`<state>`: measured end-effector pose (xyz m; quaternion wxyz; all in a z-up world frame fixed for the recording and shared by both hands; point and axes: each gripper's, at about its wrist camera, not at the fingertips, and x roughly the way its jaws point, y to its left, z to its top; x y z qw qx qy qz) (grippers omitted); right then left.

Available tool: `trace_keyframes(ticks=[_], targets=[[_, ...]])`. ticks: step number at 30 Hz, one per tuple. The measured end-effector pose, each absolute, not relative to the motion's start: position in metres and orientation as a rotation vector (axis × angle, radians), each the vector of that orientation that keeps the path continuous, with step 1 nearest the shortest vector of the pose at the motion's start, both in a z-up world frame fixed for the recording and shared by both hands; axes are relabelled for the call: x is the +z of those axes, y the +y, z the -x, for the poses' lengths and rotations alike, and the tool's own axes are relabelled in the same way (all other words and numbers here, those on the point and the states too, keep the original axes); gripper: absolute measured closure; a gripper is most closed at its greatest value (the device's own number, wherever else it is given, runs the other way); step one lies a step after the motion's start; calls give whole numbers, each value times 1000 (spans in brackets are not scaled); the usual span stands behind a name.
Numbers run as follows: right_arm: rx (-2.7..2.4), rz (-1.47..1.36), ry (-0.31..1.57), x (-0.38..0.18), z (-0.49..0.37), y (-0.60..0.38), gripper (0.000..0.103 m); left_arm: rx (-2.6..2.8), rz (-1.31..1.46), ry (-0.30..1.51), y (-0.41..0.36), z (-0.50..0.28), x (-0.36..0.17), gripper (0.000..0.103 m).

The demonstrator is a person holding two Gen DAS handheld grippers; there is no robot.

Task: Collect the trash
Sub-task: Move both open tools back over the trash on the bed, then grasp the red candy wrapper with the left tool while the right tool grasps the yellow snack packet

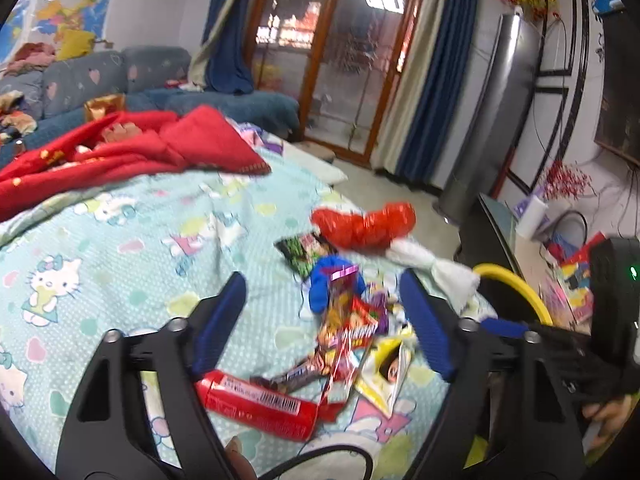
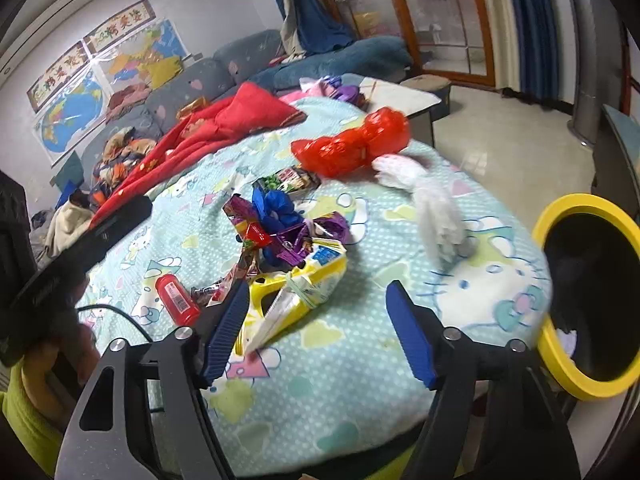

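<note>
A heap of snack wrappers lies on the cartoon-print bedsheet. Around it are a red tube, a yellow packet, a crumpled blue piece, a green packet, a red plastic bag and a white wad. My left gripper hovers open over the heap, its pads touching nothing. In the right wrist view my right gripper is open above the sheet. The yellow packet lies by its left finger. The red tube is further left.
A black bin with a yellow rim stands off the bed's right edge. A red quilt covers the far left of the bed, with a blue sofa behind. Tiled floor, glass doors and a dark cabinet lie to the right.
</note>
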<state>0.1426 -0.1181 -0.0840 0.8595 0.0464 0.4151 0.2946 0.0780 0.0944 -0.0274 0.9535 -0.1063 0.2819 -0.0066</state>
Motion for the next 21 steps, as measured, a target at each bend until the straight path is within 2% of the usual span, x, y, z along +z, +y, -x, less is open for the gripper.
trace_keyframes(ticks=[6, 16, 21], targets=[[636, -110, 931, -100, -162, -104, 51, -89, 196, 656, 86, -85, -45, 58], [695, -247, 1038, -126, -177, -117, 80, -158, 142, 773, 64, -100, -75, 60], [706, -246, 1025, -124, -170, -126, 91, -152, 129, 820, 59, -106, -88, 73]])
